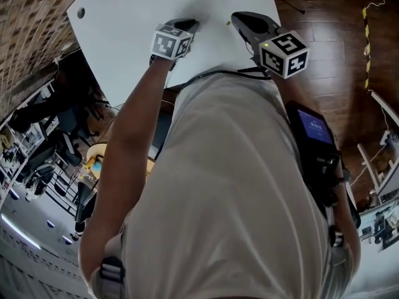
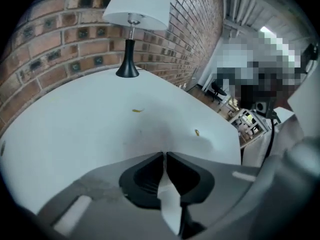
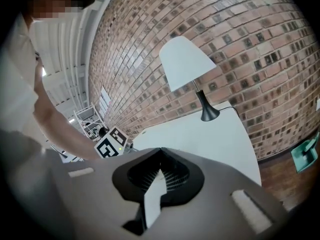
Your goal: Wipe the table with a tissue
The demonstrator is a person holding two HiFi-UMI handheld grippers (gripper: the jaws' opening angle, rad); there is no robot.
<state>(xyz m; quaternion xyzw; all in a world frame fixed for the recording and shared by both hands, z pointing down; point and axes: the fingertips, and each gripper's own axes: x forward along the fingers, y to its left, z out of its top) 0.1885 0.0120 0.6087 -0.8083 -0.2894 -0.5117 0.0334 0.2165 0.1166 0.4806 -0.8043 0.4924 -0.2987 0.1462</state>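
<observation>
Bare left arm [image 1: 134, 145] reaches forward and down with the left gripper [image 1: 189, 24] at its end pitched steeply downward, its jaws closed tip to tip in the left gripper view. Just to its right sits the right gripper [image 1: 242, 19], tilted much less steeply, with its jaws also meeting at the tips. The right arm [image 1: 292, 95] is mostly hidden behind the torso [image 1: 237, 185], probably bent close to the side.

I see soft, even light on the smooth white tabletop [image 2: 75, 129], with one faint grey shadow towards its middle. Both gripper views bow the red brick wall [image 3: 240, 34] and go black at their corners.
</observation>
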